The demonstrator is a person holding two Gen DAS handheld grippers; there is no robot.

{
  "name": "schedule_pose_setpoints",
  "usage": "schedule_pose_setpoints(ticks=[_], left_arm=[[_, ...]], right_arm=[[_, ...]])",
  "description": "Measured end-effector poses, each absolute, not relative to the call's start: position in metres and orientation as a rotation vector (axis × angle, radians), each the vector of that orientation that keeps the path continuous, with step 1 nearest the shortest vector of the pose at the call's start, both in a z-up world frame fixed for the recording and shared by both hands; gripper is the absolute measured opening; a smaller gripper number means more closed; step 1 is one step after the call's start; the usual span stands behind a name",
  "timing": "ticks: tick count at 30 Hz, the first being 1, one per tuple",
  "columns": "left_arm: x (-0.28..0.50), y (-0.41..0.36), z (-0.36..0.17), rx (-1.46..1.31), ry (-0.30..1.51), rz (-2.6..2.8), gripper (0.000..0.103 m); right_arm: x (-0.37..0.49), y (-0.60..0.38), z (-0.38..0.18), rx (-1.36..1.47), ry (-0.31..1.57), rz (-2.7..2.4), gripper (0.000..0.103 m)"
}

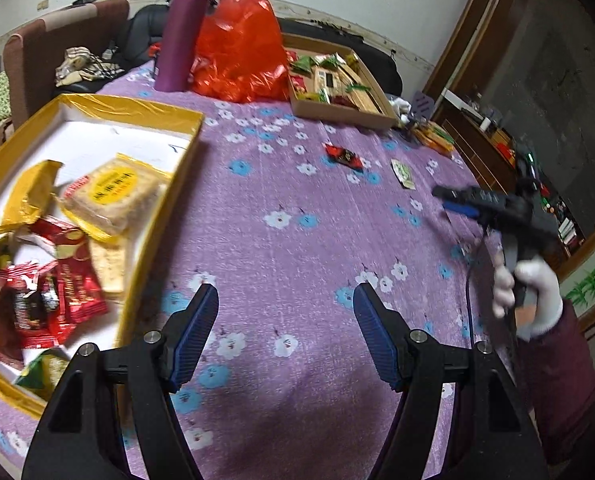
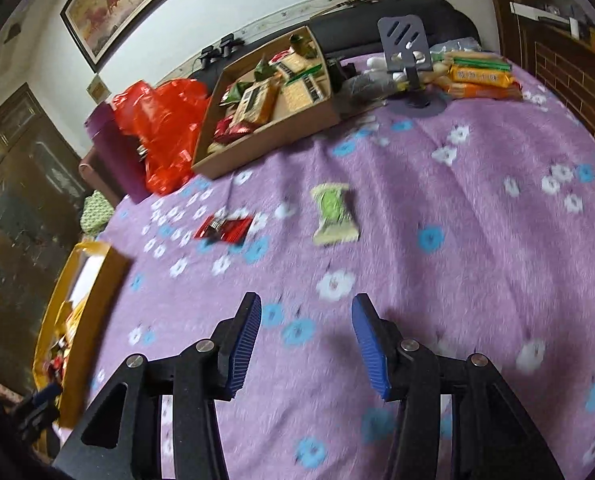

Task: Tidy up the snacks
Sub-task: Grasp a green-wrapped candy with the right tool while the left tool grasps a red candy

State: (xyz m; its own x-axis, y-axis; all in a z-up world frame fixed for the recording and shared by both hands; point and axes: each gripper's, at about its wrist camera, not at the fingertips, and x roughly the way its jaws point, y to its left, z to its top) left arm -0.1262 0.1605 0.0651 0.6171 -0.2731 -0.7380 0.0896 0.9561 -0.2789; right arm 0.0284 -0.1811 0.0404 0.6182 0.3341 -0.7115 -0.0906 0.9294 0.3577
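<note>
Currently both grippers are empty, hovering over the purple flowered cloth. Left gripper: jaws spread wide, nothing between them. Right gripper: jaws also well apart, holding nothing; in the left wrist view it sits at right edge of frame, gripped by a white-gloved hand. Two loose snacks lie on the cloth mid-frame: a red packet and, just right of it, a green-and-cream packet. In the right view the green packet's long axis runs roughly top to bottom of frame, crimped ends at top and bottom; the red packet lies closer to left-right, slightly tilted. Yellow box at left of the left view already holds several snacks; brown cardboard tray at upper centre of the right view holds more. Step in hand looks like reaching for the next loose snack, probably with the right gripper. Next move needs jaws lowered across a packet's short width, then closing, then carrying to a box.
</note>
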Motion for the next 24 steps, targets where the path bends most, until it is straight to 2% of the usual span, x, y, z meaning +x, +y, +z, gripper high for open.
schedule_pose_setpoints(ticks=[16,19,22,24], left_arm=[[-0.116,0.151,0.049,-0.208,0.953,-0.222,0.07],[-0.114,0.152,0.047,-0.215,0.954,-0.22,0.07],[-0.112,0.153,0.046,-0.22,0.954,-0.225,0.07],[-0.112,0.153,0.046,-0.223,0.953,-0.23,0.07]], right_arm=[[0.156,-0.08,0.025,0.195,0.941,0.318,0.05],[0.152,-0.071,0.016,0.208,1.014,0.428,0.041],[0.128,-0.064,0.017,0.249,1.09,0.667,0.038],[0.111,-0.076,0.031,0.278,1.051,0.75,0.039]])
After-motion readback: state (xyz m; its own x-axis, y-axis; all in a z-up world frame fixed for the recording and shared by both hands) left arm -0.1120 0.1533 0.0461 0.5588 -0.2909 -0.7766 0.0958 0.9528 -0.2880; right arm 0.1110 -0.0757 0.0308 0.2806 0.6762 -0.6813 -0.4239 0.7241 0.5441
